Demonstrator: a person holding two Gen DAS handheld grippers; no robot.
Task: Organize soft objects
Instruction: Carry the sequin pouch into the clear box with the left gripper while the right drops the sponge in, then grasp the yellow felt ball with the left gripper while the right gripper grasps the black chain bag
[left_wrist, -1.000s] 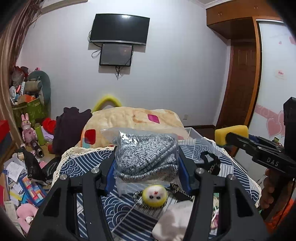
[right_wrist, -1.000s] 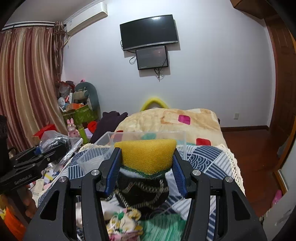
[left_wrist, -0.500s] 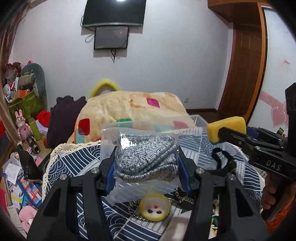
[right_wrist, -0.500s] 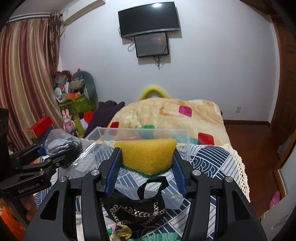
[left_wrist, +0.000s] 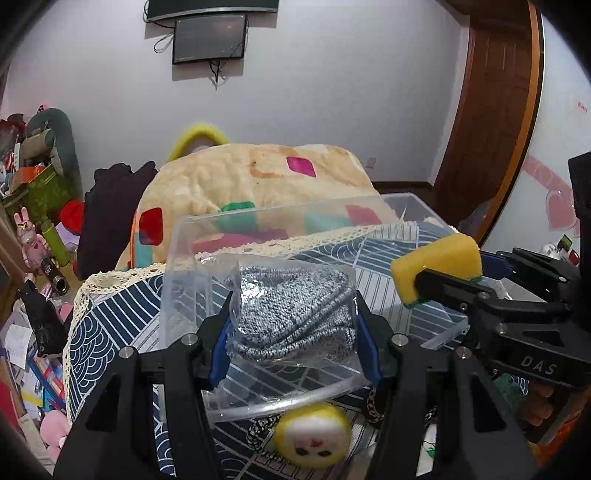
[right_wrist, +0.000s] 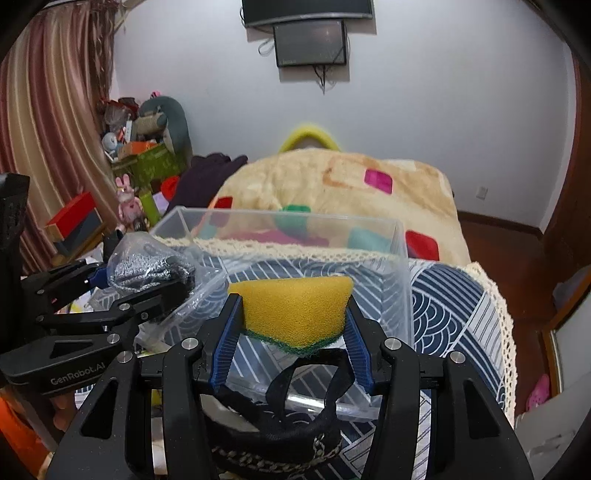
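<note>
Two soft items are hanging over the clear bin (left_wrist: 192, 236). Left gripper (left_wrist: 291, 332) is pinching a bagged grey knit (left_wrist: 291, 314): light, slippery film, best gripped mid-bundle. Right gripper (right_wrist: 291, 332) is squeezing a yellow sponge (right_wrist: 295, 306): compressible, springy.

Both tools are matte black plastic. Left tool (left_wrist: 291, 343): two wide, angular fingers (left_wrist: 184, 373) with triangular cut-outs, ribbed blue pads (left_wrist: 218, 347) on the inner faces, round silver screws (left_wrist: 188, 339) near the knuckles. Right tool (right_wrist: 291, 343): same build, same blue pads, same silver screws. White lettering "GenRobot.AI" on the side of the left tool, "DAS" on the side of the right. Orange sleeve (right_wrist: 14, 428) at the lower edge by the left tool's handle.
</note>
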